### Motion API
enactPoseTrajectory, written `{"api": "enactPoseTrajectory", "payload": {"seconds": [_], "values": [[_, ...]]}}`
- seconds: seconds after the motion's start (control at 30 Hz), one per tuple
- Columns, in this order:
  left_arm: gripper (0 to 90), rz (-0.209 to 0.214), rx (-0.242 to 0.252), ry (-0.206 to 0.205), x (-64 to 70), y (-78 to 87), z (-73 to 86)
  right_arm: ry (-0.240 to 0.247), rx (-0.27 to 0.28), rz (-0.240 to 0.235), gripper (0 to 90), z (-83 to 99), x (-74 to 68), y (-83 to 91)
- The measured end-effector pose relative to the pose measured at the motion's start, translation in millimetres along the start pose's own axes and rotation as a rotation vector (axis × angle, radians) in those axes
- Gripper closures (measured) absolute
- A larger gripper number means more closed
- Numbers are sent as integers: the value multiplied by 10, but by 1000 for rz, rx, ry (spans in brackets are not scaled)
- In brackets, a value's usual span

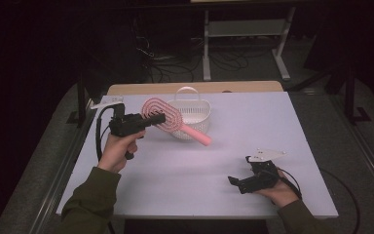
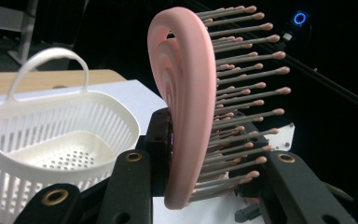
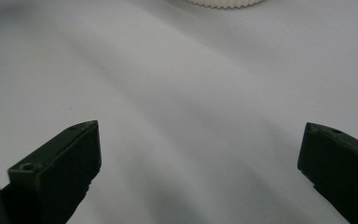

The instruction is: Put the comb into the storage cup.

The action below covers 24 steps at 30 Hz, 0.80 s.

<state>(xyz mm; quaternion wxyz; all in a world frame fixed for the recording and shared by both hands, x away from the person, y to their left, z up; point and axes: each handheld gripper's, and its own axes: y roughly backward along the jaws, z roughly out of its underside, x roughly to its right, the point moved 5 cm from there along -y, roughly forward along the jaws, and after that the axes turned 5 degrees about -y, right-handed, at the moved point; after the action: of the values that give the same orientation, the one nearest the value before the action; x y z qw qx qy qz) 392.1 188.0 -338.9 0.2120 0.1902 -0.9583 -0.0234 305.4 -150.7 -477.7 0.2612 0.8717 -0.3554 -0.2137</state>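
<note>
Brush (image 1: 168, 117) pink, concentric ridged loops on the back, bristles grey-brown with pink ball tips. Basket (image 1: 193, 113) white, vertical slats in the walls, dotted holes in the floor, plain white handle. Left gripper (image 1: 159, 118) black with brass-coloured rivets; right gripper (image 1: 234, 182) black, pale grey plate on top. Table (image 1: 224, 146) plain pale lavender-white, tan wood edge at the far end. Sleeves olive green.

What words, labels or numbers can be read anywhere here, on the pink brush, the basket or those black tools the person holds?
None: no readable text.
Pink hairbrush, clamped in the left gripper: plain, no brand or label.
White basket: slats and holes, no print.
Right gripper, open above the white table: no marking on it.
Blue glowing ring in the dark background of the left gripper view: a light, not a letter or number.
</note>
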Motion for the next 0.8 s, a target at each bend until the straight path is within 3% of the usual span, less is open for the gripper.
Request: {"api": "enactPoseTrajectory", "payload": {"seconds": [0.47, 0.8], "values": [[650, -12, 5, -25, -78, -67, -295, -6, 6, 3, 0, 5, 1, 23], [650, -48, 17, -16, -244, -98, -405, -13, 4, 7, 0, 15, 10, 31]]}}
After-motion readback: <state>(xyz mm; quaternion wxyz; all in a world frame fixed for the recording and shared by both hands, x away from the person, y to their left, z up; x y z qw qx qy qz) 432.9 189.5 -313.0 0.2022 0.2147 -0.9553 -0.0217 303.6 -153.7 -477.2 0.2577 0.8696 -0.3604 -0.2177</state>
